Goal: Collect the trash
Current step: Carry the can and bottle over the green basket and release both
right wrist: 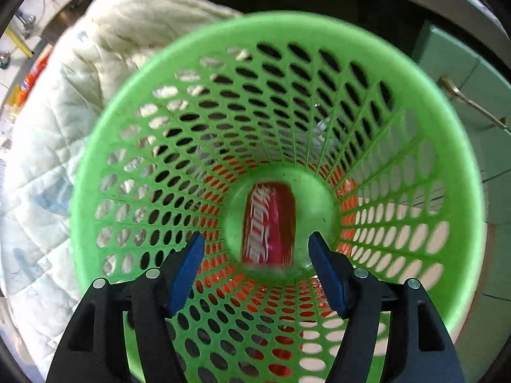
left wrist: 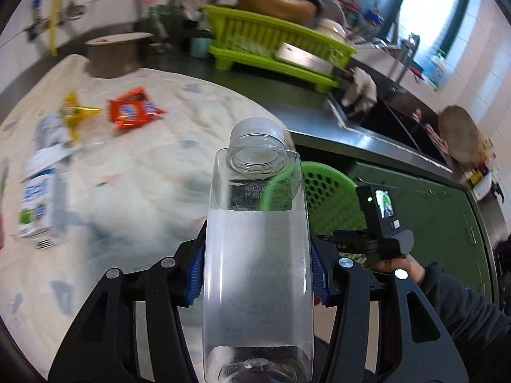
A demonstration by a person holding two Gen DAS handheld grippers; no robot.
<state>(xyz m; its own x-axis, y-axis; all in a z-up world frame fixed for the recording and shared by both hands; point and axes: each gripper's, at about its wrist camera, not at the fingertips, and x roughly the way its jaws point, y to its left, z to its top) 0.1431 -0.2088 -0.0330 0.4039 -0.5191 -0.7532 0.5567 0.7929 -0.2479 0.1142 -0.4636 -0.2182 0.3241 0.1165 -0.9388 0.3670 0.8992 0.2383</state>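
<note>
My left gripper [left wrist: 257, 255] is shut on a clear square plastic bottle [left wrist: 257, 255] with a white cap, held upright above the quilted table cover. A green mesh basket [left wrist: 329, 191] stands behind the bottle; the right gripper's body [left wrist: 380, 223] hovers over it. In the right wrist view my right gripper [right wrist: 255, 249] is open and empty above the green basket [right wrist: 415, 102], looking straight down into it. A red can [right wrist: 270, 226] lies on the basket's bottom. On the table lie an orange snack wrapper [left wrist: 134, 110], a yellow wrapper [left wrist: 75, 111] and a white carton [left wrist: 41, 198].
The table wears a cream quilted cover [left wrist: 153, 172], also seen left of the basket [right wrist: 48, 146]. Behind are a steel counter with a lime dish rack [left wrist: 274, 48], a sink [left wrist: 392, 118] and green cabinet doors [left wrist: 440, 210].
</note>
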